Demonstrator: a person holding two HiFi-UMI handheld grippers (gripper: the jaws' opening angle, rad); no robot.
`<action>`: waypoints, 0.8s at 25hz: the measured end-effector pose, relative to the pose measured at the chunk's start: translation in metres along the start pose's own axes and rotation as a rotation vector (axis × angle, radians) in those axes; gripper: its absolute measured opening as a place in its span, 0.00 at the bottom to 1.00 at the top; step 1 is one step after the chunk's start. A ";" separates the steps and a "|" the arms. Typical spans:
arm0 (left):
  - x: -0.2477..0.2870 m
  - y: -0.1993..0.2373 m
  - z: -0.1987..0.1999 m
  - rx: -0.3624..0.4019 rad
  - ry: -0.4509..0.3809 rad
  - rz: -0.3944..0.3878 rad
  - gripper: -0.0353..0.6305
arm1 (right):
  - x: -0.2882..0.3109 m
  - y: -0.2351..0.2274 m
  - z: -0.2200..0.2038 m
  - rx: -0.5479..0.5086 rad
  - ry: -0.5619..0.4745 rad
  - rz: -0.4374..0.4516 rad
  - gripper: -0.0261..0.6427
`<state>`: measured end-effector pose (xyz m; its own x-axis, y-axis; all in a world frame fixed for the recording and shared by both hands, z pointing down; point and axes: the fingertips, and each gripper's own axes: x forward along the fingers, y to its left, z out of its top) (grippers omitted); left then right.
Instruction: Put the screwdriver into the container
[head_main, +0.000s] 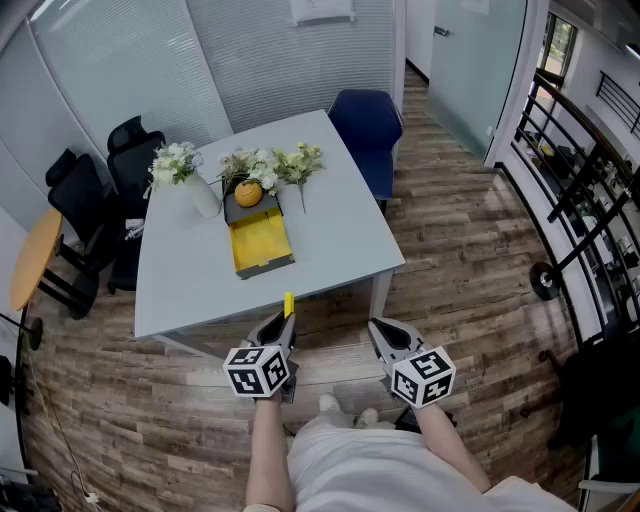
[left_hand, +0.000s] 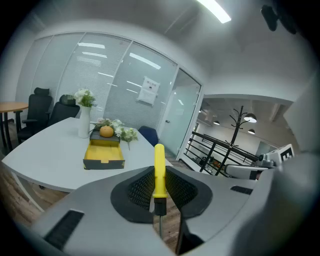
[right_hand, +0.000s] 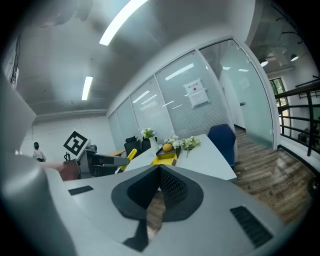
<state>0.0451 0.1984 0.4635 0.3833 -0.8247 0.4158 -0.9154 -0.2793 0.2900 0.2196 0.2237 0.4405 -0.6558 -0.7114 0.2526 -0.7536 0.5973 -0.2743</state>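
My left gripper (head_main: 284, 323) (left_hand: 159, 172) is shut on a yellow-handled screwdriver (left_hand: 158, 171) (head_main: 288, 303), its handle sticking out past the jaws toward the table. The container, a yellow open box (head_main: 260, 245) (left_hand: 104, 155) (right_hand: 165, 159), lies on the white table (head_main: 330, 220), well ahead of both grippers. My right gripper (head_main: 379, 331) (right_hand: 159, 172) is shut with nothing in it, level with the left one and short of the table's near edge.
Behind the box sit an orange (head_main: 248, 193) on a dark tray, flowers (head_main: 285, 163) and a white vase (head_main: 200, 193). A blue chair (head_main: 367, 128) stands at the far right corner, black office chairs (head_main: 90, 200) at the left. A railing (head_main: 585, 200) runs along the right.
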 end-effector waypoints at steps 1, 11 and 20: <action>-0.002 0.001 0.001 -0.001 -0.002 0.000 0.15 | 0.000 0.002 0.000 -0.001 0.001 0.000 0.06; -0.022 0.018 0.002 -0.028 -0.022 0.016 0.15 | 0.012 0.022 0.001 -0.023 0.011 0.029 0.06; -0.040 0.040 0.000 -0.048 -0.037 0.054 0.15 | 0.027 0.034 -0.005 -0.007 0.031 0.046 0.06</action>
<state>-0.0068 0.2207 0.4586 0.3277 -0.8560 0.3999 -0.9274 -0.2106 0.3091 0.1763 0.2265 0.4425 -0.6904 -0.6715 0.2691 -0.7232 0.6316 -0.2794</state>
